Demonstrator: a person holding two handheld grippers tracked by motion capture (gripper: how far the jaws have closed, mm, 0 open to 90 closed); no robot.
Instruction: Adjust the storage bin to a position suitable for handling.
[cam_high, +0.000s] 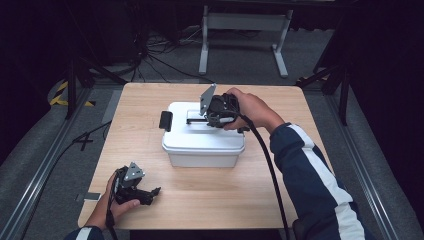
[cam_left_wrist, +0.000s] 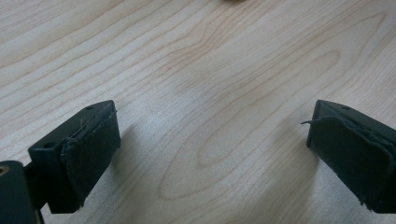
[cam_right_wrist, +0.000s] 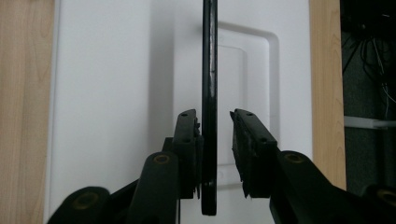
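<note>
White plastic makes up the lidded box (cam_high: 202, 142) at the middle of the pale wooden surface (cam_high: 280, 200); no brand, label or writing can be read on it. The high view shows a black latch (cam_high: 165, 121) at its left end and the right hand-held gripper (cam_high: 212, 119) over the lid's black handle (cam_high: 196, 120). The right gripper view shows that handle (cam_right_wrist: 209, 93) raised edge-on between the jaws: one pad touches it, the other stands just apart, so not yet clamped. The left hand-held gripper (cam_high: 152, 192) rests near the front-left corner, its jaws wide apart over bare wood (cam_left_wrist: 210, 70).
</note>
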